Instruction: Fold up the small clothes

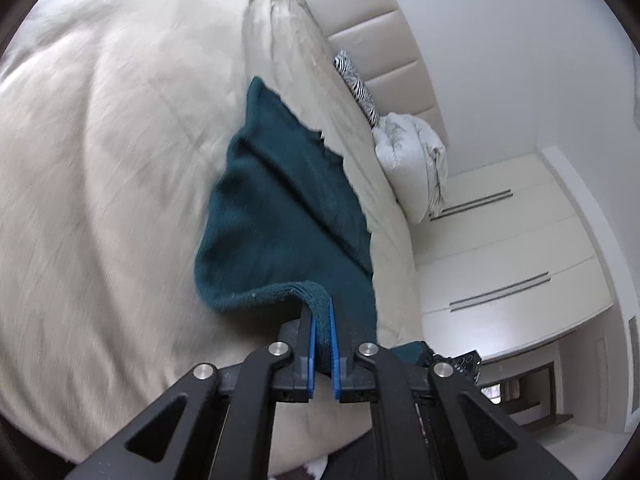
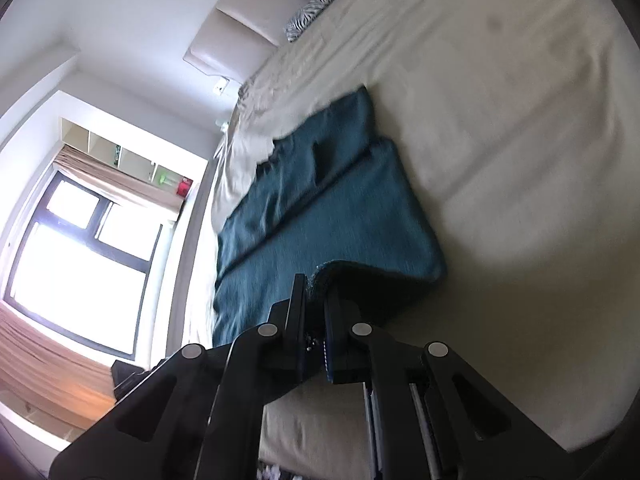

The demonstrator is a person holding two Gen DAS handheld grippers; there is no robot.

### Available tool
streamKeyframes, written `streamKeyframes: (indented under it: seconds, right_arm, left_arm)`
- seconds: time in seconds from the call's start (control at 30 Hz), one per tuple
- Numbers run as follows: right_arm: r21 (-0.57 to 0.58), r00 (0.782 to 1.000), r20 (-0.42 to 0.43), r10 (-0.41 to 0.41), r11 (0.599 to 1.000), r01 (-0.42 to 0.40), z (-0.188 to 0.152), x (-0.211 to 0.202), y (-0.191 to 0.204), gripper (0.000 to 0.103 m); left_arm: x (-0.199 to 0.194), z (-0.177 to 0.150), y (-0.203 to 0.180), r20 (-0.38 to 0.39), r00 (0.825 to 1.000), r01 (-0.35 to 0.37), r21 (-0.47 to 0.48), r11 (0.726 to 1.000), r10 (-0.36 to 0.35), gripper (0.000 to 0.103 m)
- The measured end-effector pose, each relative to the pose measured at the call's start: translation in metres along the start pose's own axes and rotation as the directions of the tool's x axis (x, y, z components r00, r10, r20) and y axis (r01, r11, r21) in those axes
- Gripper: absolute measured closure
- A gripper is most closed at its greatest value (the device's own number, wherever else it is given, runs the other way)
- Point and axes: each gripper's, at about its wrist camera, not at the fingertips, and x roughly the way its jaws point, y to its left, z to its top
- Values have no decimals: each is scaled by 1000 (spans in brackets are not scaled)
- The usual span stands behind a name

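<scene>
A dark teal knitted garment [image 1: 280, 200] lies on a cream bedsheet [image 1: 100, 160], its near hem raised off the bed. My left gripper [image 1: 322, 304] is shut on that thick hem, and the cloth fills the gap between its blue pads [image 1: 307, 340]. In the right wrist view the same teal garment [image 2: 340, 200] stretches away over the bedsheet [image 2: 520, 120], folded lengthwise with a ridge down its middle. My right gripper [image 2: 316, 284] is shut on another lifted part of the near edge, which is pinched between its black fingers.
A padded beige headboard [image 1: 384, 36] runs along the far side, with a zebra-print cushion [image 1: 360, 88] and a bundled white duvet [image 1: 416, 160] against it. White wardrobe doors [image 1: 500, 248] stand beyond the bed. A bright window [image 2: 80, 248] and wooden floor [image 2: 48, 380] lie off the other side.
</scene>
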Motion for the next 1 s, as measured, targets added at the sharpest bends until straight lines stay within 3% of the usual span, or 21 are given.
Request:
streamKeyframes:
  seconds: [0.37, 0.7, 1.0]
  right_arm:
    - [-72, 988, 139, -69, 994, 80, 98, 53, 37, 97]
    - [-91, 972, 173, -161, 980, 178, 175, 130, 42, 97]
    - [-80, 960, 155, -235, 965, 249, 223, 206, 30, 97]
  left_arm:
    - [43, 81, -12, 91, 995, 52, -24, 998, -50, 97]
    - [110, 164, -11, 128, 992, -6, -12, 1000, 7, 97]
    - [160, 212, 13, 128, 988, -81, -34, 996, 85, 97]
